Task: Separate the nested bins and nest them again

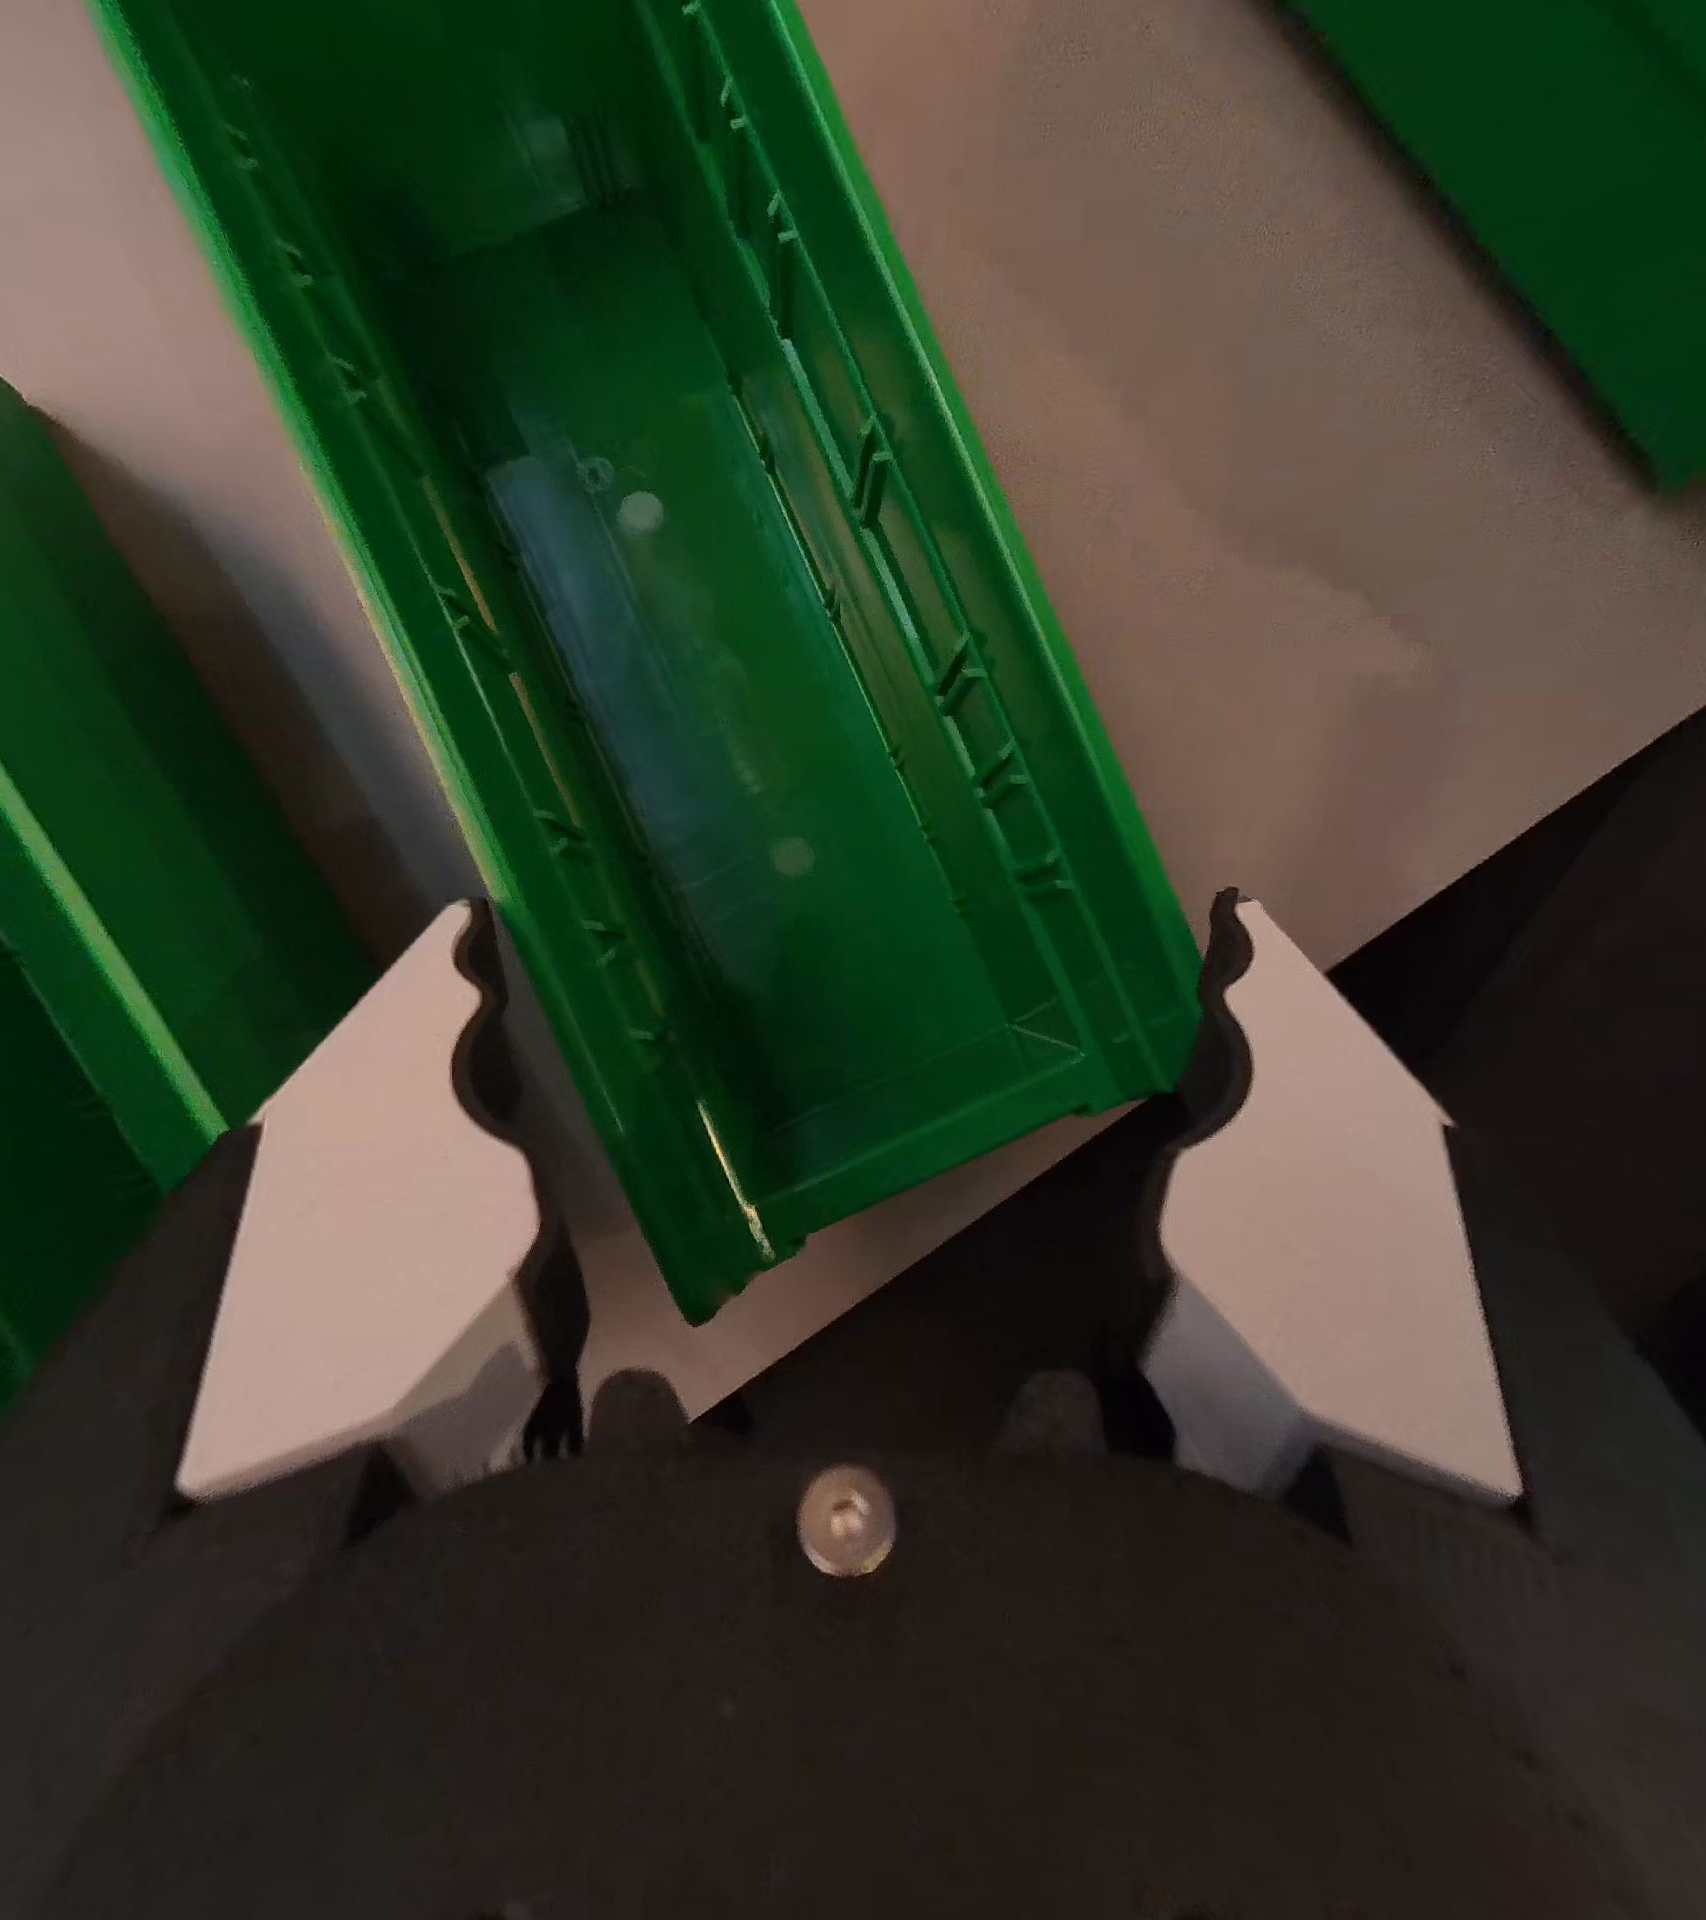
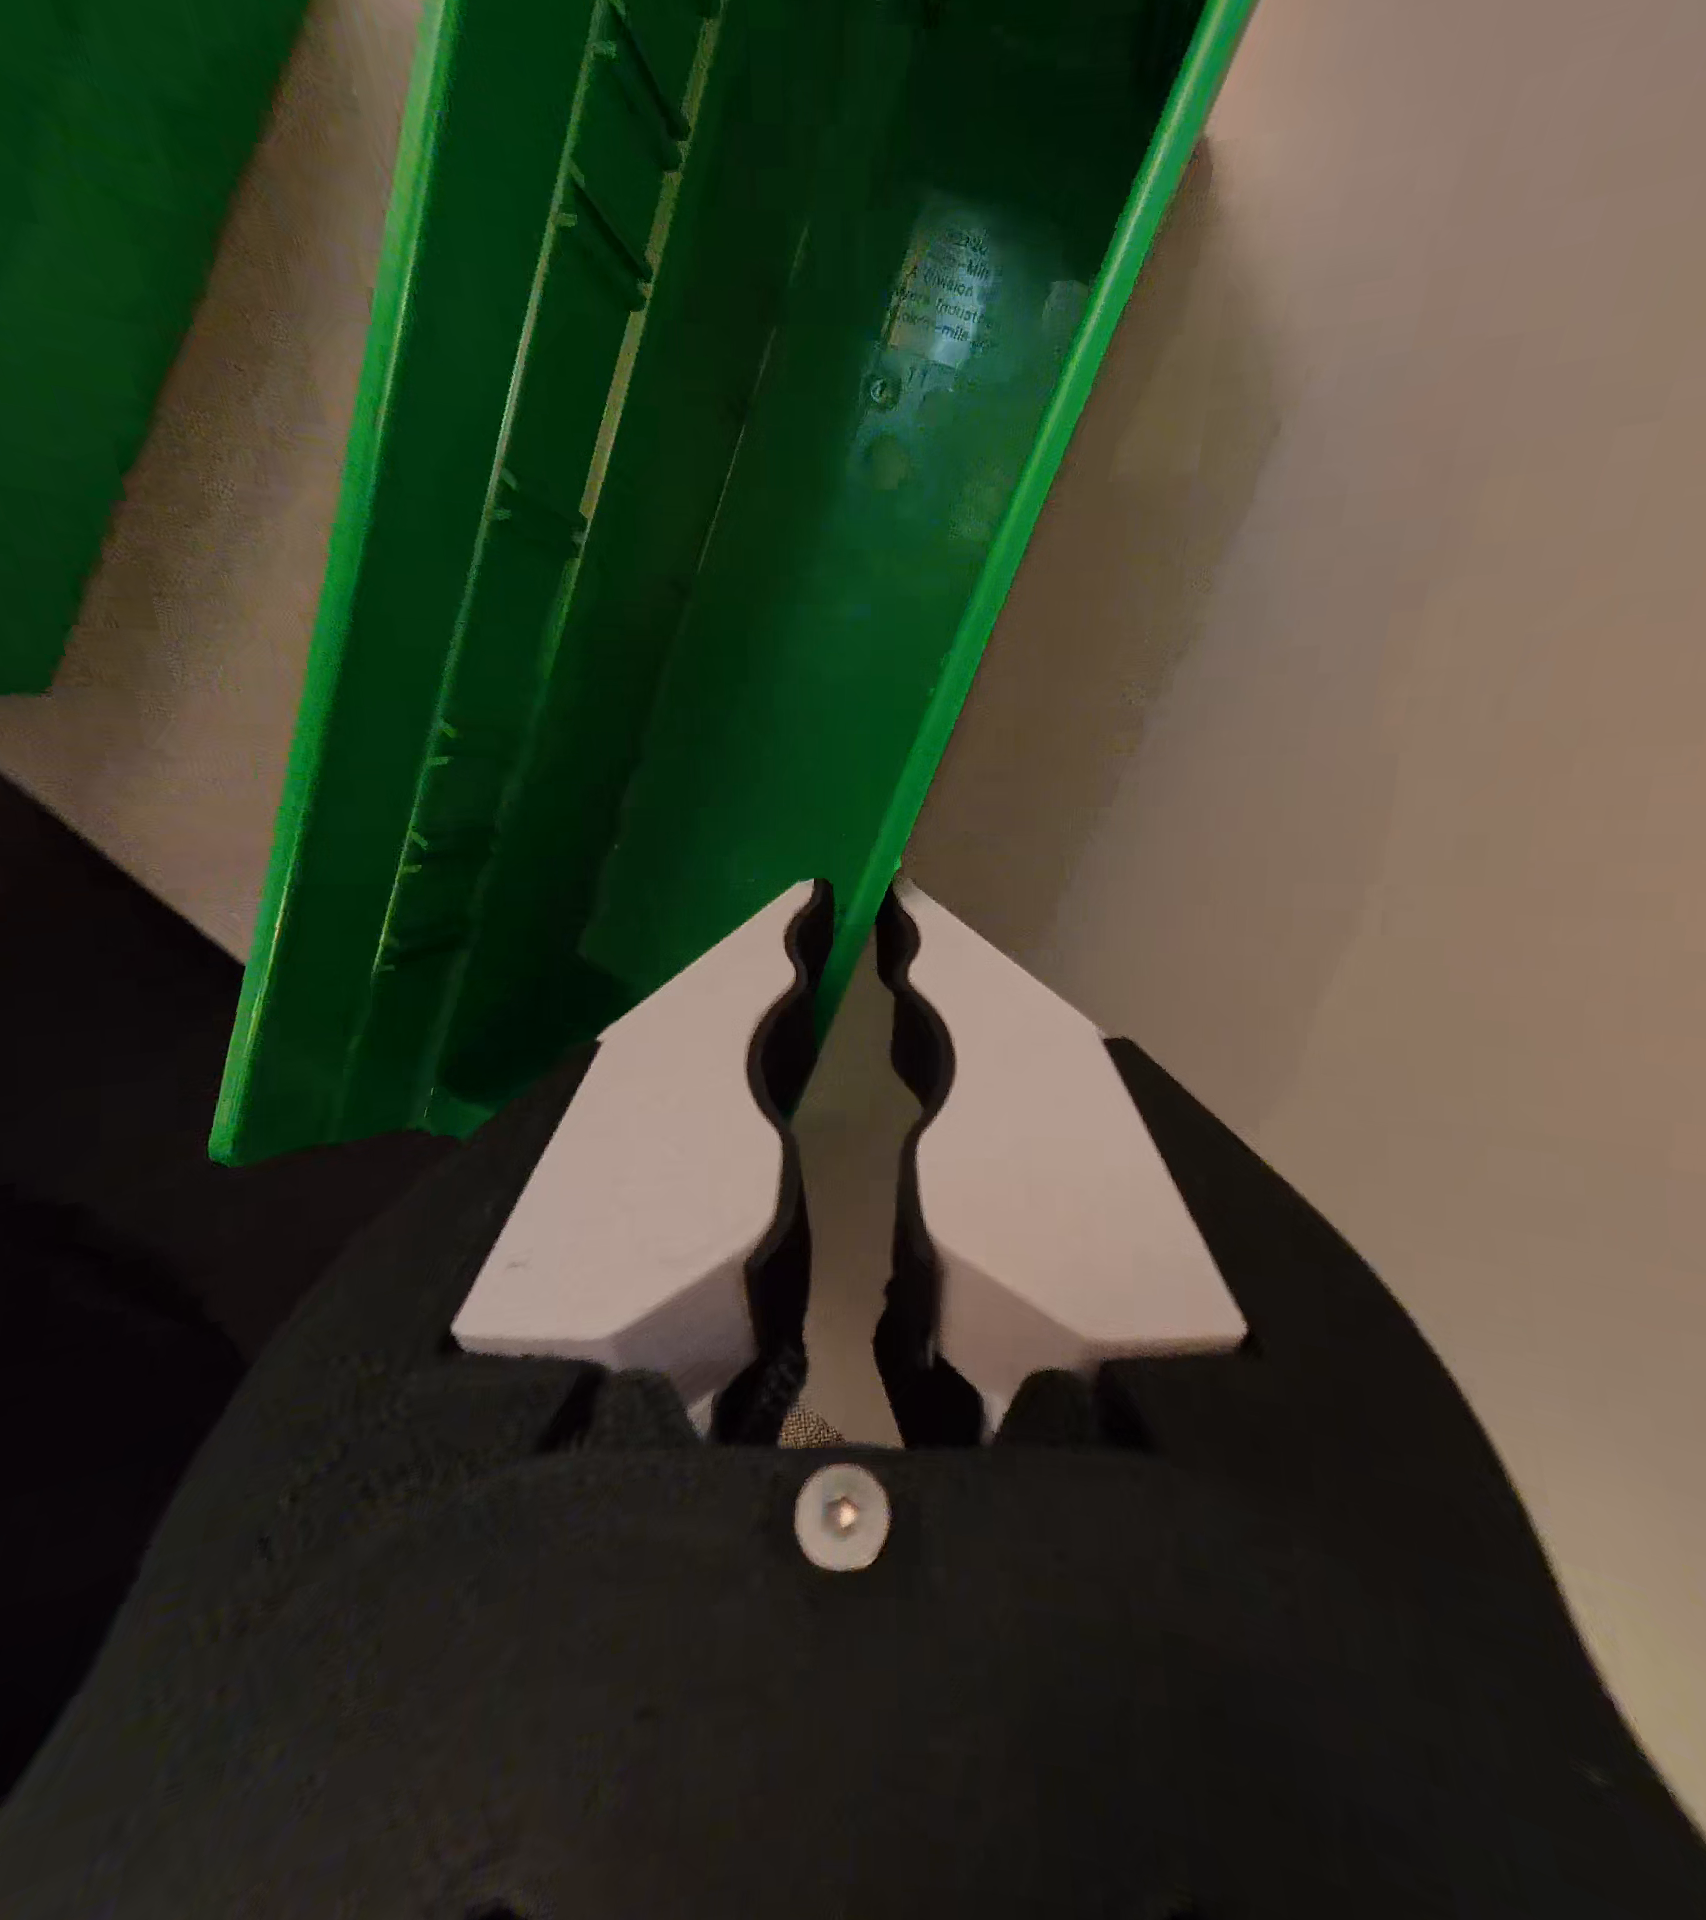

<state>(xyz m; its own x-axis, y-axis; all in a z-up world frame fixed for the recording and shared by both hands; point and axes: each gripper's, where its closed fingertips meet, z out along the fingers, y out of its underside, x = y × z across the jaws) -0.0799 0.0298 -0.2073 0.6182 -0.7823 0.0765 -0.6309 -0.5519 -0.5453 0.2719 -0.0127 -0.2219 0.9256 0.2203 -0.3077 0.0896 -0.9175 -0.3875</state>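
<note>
A long green bin [image 2: 724, 582] lies on the pale table [image 2: 1451, 727], moulded lettering on its floor. The right gripper [image 2: 854, 904] pinches its wall at twelve o'clock. Only the left wrist view shows the left gripper [image 1: 849, 914] spread wide around a bin's [image 1: 683, 623] near end, with more bins at nine [image 1: 18, 831] and one o'clock [image 1: 1607, 208].
</note>
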